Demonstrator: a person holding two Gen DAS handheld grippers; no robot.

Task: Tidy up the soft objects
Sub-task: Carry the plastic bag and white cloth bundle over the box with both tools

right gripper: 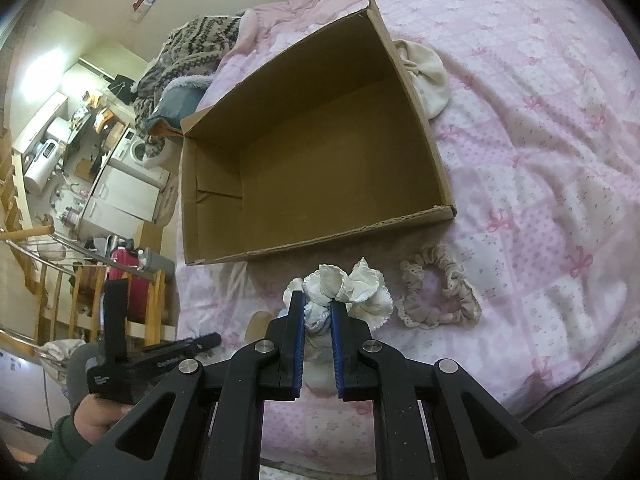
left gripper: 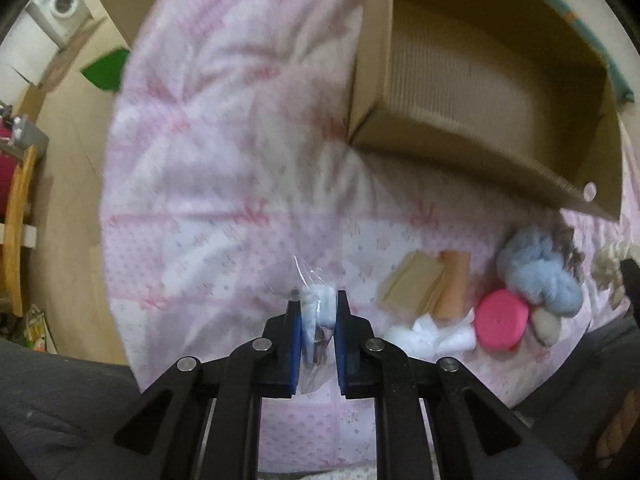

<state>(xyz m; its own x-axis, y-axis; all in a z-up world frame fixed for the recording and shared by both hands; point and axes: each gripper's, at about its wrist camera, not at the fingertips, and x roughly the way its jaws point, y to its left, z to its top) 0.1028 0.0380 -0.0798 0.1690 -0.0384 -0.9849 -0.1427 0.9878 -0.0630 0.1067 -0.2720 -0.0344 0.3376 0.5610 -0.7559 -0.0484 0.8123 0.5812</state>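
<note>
Beside the empty cardboard box (right gripper: 320,140) on the bed (right gripper: 540,160), the left tool (left gripper: 318,316) clamps a clear bag of cotton balls (left gripper: 318,300). The right tool (right gripper: 318,312) grips a white frilled cloth (right gripper: 352,288), both apparently bound for the box.

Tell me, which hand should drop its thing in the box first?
Probably the right tool: it grips a white frilly cloth just before the open cardboard box. The left tool pinches a plastic bag farther off.

Box (right gripper: 320,152) open on top, inside bare, free entry from above. Near wall of box stands between the grippers and its floor. Quilt (right gripper: 540,168) right of box clear. Scrunchie (right gripper: 440,300) near right; cream pouch (right gripper: 424,68) touches box's far right wall.
</note>
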